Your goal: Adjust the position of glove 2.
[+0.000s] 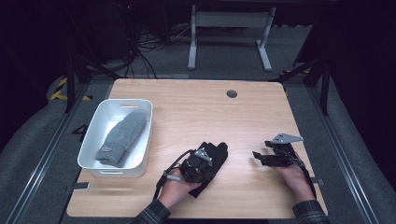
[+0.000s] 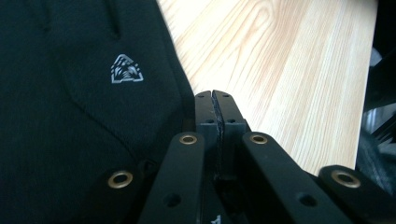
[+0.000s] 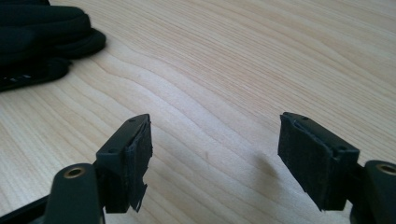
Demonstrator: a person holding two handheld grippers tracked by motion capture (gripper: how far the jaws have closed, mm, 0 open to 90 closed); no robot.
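A black glove point(image 1: 220, 151) lies on the wooden table near the front middle. In the left gripper view it point(image 2: 70, 93) shows a small white logo. My left gripper point(image 1: 210, 156) rests on top of it, and its jaws point(image 2: 215, 100) are pressed together right at the glove's edge, seemingly pinching the fabric. My right gripper point(image 1: 260, 151) hovers over bare wood to the right of the glove, pointing left. Its jaws point(image 3: 215, 149) stand wide apart with nothing between them. In the right gripper view the glove point(image 3: 42, 28) lies far off at the upper left.
A white bin point(image 1: 93, 135) at the table's left holds a grey mitten point(image 1: 122, 137). A round cable hole point(image 1: 231, 94) sits near the table's far edge. Beyond the table are dark floor, cables and a white desk frame point(image 1: 229, 21).
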